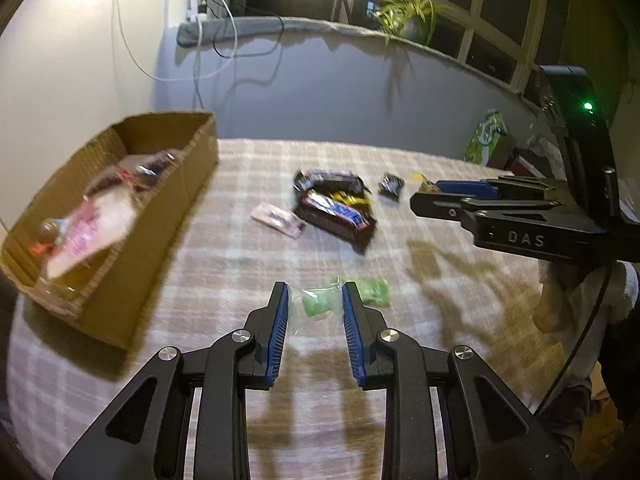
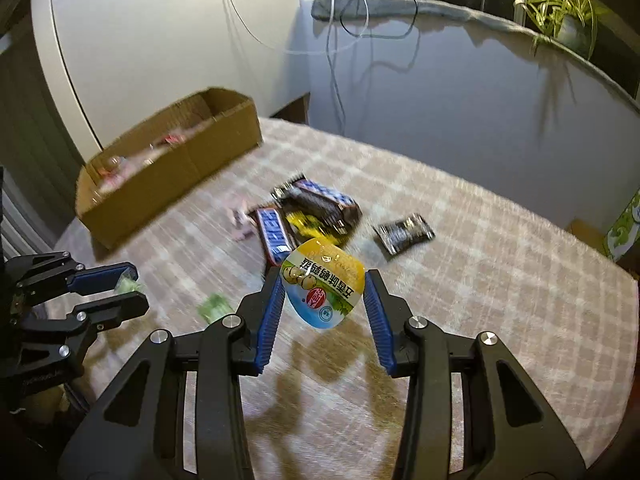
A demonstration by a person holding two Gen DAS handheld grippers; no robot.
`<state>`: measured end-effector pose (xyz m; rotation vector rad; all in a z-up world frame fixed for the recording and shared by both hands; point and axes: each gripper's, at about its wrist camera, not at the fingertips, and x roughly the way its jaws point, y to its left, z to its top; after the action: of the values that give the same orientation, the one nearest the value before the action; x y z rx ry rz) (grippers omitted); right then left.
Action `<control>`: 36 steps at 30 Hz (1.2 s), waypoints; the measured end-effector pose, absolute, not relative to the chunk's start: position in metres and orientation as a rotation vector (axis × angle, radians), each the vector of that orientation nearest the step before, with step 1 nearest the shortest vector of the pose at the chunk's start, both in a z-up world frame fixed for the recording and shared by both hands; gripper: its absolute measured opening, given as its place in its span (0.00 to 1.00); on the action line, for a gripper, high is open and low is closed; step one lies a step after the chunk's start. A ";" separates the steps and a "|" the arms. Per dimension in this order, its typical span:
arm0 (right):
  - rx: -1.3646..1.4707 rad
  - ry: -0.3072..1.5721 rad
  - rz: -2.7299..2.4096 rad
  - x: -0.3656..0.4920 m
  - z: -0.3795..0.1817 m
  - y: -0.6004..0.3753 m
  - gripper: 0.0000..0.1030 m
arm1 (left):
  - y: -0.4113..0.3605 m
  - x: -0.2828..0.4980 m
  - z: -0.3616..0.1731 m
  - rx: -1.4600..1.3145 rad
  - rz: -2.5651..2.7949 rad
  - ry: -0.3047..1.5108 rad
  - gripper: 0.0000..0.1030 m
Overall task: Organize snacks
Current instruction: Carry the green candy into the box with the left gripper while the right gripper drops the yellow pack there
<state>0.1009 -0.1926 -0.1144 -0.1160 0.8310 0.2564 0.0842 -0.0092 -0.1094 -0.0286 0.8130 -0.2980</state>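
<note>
In the left wrist view my left gripper point(image 1: 315, 292) is shut on a clear packet of green candy point(image 1: 316, 304), held a little above the plaid cloth. A second green packet point(image 1: 374, 292) lies just to its right on the table. My right gripper point(image 2: 324, 280) is shut on a round yellow-lidded snack cup point(image 2: 322, 284), lifted off the cloth. Beyond it lie Snickers bars point(image 2: 276, 232), a small black packet point(image 2: 404, 232) and a pink packet point(image 2: 240, 220). The cardboard box point(image 1: 160, 208) at the left holds several snacks. The right gripper point(image 1: 426, 194) also shows at the right of the left wrist view.
A plaid cloth point(image 2: 480, 280) covers the round table, and a grey wall stands close behind it. A potted plant point(image 1: 412, 12) and cables sit on the ledge above. A green carton point(image 1: 486, 136) stands at the far right edge. A person's hand point(image 1: 556, 300) carries the right gripper.
</note>
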 end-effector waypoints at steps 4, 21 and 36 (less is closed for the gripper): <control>-0.122 0.798 0.282 0.103 -0.098 -0.178 0.41 | 0.012 0.089 -0.096 -0.041 -0.267 0.781 0.24; -0.159 0.754 0.381 0.148 -0.072 -0.098 0.41 | 0.098 0.117 -0.077 -0.096 -0.125 0.719 0.24; -0.198 0.792 0.454 0.198 -0.088 -0.022 0.41 | 0.145 0.135 -0.087 -0.121 -0.062 0.725 0.24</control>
<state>0.1977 -0.0222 -0.0877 -0.1984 0.7920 0.4545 0.1348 0.1450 -0.0867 -0.1205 0.7246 -0.0620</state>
